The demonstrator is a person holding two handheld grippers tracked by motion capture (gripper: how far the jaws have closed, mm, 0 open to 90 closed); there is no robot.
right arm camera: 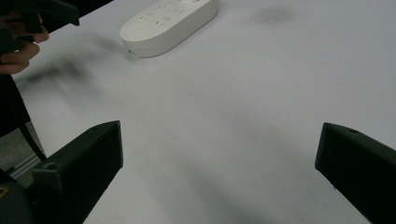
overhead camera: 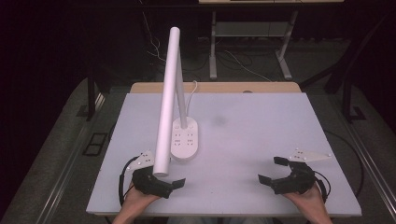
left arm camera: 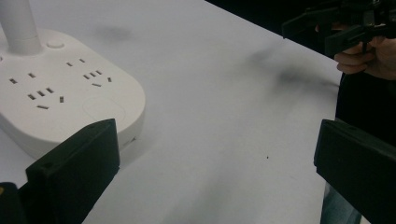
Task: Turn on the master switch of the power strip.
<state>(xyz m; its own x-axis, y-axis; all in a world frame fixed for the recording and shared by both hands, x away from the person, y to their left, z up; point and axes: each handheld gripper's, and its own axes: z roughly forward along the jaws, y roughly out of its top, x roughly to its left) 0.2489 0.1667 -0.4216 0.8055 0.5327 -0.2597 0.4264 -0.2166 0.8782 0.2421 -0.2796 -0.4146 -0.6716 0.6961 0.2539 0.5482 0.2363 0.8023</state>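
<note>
- The white plastic desk lamp (overhead camera: pixel 173 98), an oval base with socket outlets and a long tube head, stands left of centre on the white table (overhead camera: pixel 261 140).
- No legible writing appears on the lamp.
- The left gripper (overhead camera: pixel 173 179) is near the base, jaws apart, empty.
- The right gripper (overhead camera: pixel 271 170) is well apart from the lamp, jaws apart, empty.

The lamp's tube (overhead camera: pixel 167 100) hides part of the left claw (overhead camera: pixel 168 179).

a white desk lamp (overhead camera: pixel 173 98) stands on the table (overhead camera: pixel 261 140), its socket base (overhead camera: pixel 186 140) left of centre. the left gripper (overhead camera: pixel 170 179) rests at seven o'clock, the right gripper (overhead camera: pixel 271 170) at five o'clock, both jaws spread, nothing between them.
</note>
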